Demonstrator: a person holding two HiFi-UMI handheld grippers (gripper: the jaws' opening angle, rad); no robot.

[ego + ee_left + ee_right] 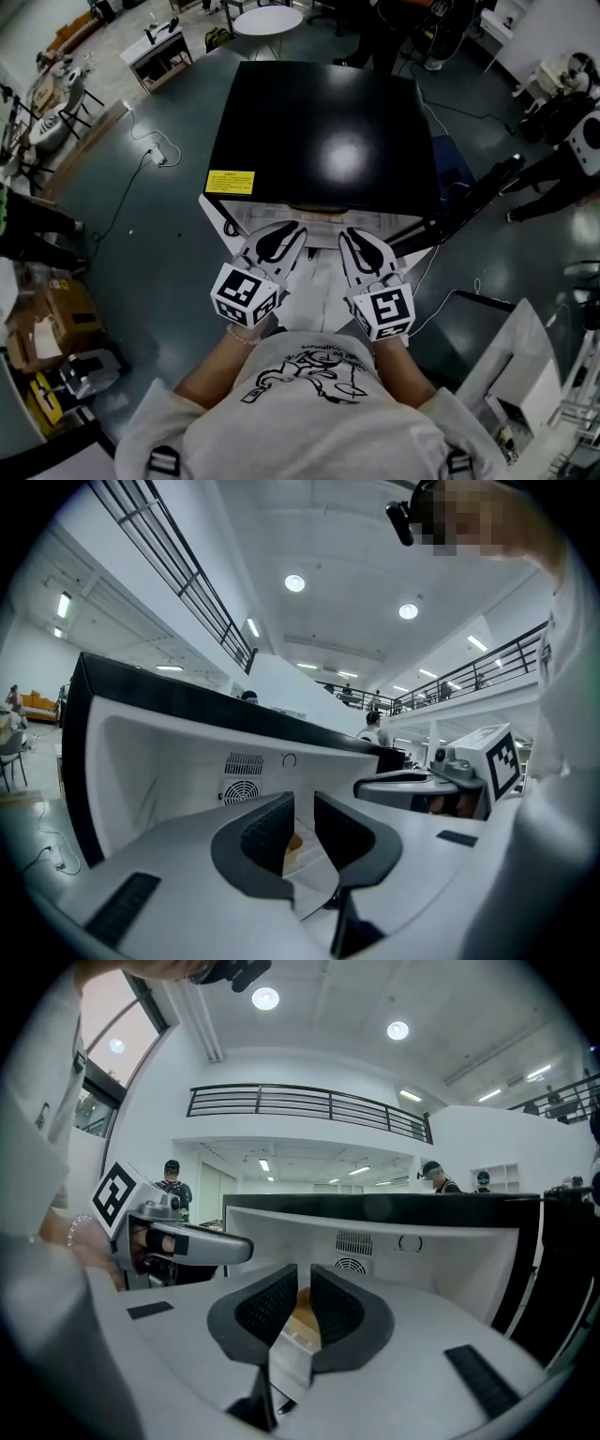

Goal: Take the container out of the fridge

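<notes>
A small fridge (pixel 319 131) with a black top stands in front of me, its white inside (pixel 187 761) open toward me. I hold a clear container (pixel 314 295) with something yellowish in it just outside the opening, between both grippers. The left gripper (pixel 281 236) stands at its left edge. In the left gripper view the thin rim (pixel 300 855) lies in a small gap between the pads, so that gripper (pixel 303 822) is open. The right gripper (pixel 361 242) is shut on the right rim (pixel 302 1326), with its jaws (pixel 303 1297) close together.
The fridge's black door (pixel 478 192) hangs open at the right. Cables (pixel 141 159) trail over the floor on the left. Cardboard boxes (pixel 47 319) sit at the near left and white furniture (pixel 511 375) at the near right. People stand behind the fridge and at the right.
</notes>
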